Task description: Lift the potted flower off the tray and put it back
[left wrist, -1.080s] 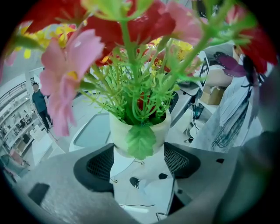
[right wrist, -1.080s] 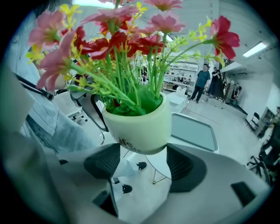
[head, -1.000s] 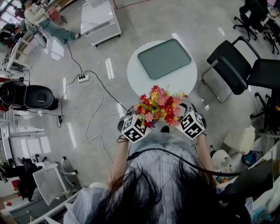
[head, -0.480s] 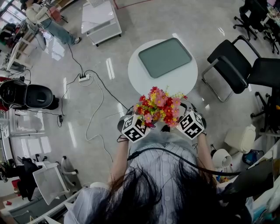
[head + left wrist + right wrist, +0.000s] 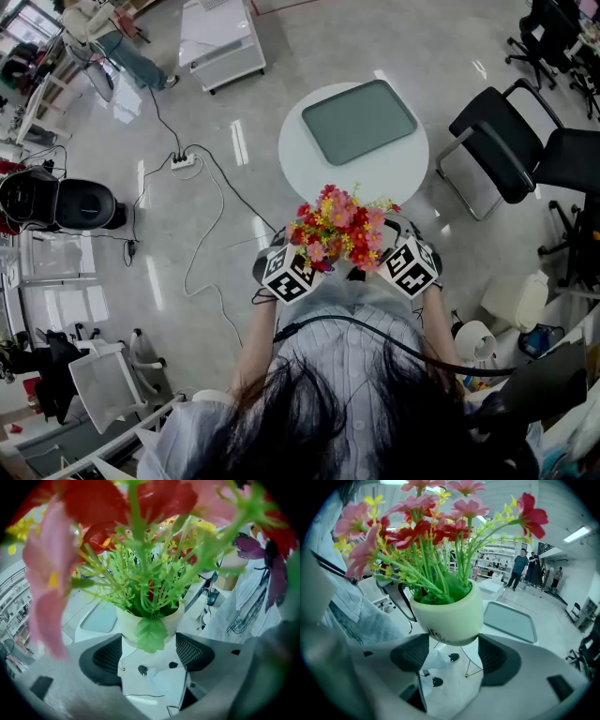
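The potted flower (image 5: 337,228), a pale pot of red, pink and yellow blooms, hangs in the air close to my body, off the tray. The grey-green tray (image 5: 358,122) lies bare on the round white table (image 5: 314,167) ahead. My left gripper (image 5: 305,255) and right gripper (image 5: 386,253) hold the pot from either side. In the left gripper view the pot (image 5: 147,620) sits between the dark pads (image 5: 108,656) of that gripper (image 5: 147,653). The right gripper (image 5: 447,656) clasps the pot's base (image 5: 447,613); the tray (image 5: 511,620) shows behind.
Black chairs (image 5: 511,141) stand right of the table. A cable and power strip (image 5: 183,159) trail over the floor at left, near a black round machine (image 5: 56,202). A white cabinet (image 5: 220,37) stands at the back. People (image 5: 518,566) stand far off.
Both grippers and the pot keep the same place before me. The table and tray have slid slightly to the right in the head view as the camera shifted.
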Demonstrator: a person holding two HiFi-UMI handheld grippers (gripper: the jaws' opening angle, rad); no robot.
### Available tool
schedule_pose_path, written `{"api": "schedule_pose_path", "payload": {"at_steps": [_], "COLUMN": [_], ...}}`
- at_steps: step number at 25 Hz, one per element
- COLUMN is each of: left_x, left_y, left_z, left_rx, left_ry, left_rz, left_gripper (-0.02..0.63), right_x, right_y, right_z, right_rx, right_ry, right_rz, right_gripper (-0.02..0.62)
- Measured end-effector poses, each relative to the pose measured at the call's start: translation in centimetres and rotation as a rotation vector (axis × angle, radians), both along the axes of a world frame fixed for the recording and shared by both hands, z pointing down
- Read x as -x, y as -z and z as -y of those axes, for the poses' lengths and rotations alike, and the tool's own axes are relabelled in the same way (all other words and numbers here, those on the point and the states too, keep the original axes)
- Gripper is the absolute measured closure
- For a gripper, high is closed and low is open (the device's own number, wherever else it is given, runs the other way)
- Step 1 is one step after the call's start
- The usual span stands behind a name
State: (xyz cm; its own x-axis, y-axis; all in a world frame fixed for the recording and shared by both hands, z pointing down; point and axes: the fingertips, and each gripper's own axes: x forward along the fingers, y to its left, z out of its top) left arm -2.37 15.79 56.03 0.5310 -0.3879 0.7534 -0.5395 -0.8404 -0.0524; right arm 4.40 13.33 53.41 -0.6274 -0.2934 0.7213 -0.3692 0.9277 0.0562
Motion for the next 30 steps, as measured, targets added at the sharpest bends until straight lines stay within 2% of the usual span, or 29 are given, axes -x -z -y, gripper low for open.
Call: {"api": "schedule_pose_path", "payload": {"at_steps": [12, 30], "left_x": [0.8, 1.1], "left_y": [-0.7, -1.7], "left_z": [1.5, 8.1], "left_rx": [0.036, 0.083], "left_ry": [-0.009, -0.047], "left_rz": [0.003, 0.023], "left_gripper": [0.259, 0.259], "right_x": [0.8, 0.9], "right_y": [-0.7, -2.0], "right_z": [1.6, 8.0], "right_rx": [0.029, 0.086], "right_ry": [-0.002, -0.033], "right_rz": [-0.001, -0.001], "right_gripper": [0.258, 0.258]}}
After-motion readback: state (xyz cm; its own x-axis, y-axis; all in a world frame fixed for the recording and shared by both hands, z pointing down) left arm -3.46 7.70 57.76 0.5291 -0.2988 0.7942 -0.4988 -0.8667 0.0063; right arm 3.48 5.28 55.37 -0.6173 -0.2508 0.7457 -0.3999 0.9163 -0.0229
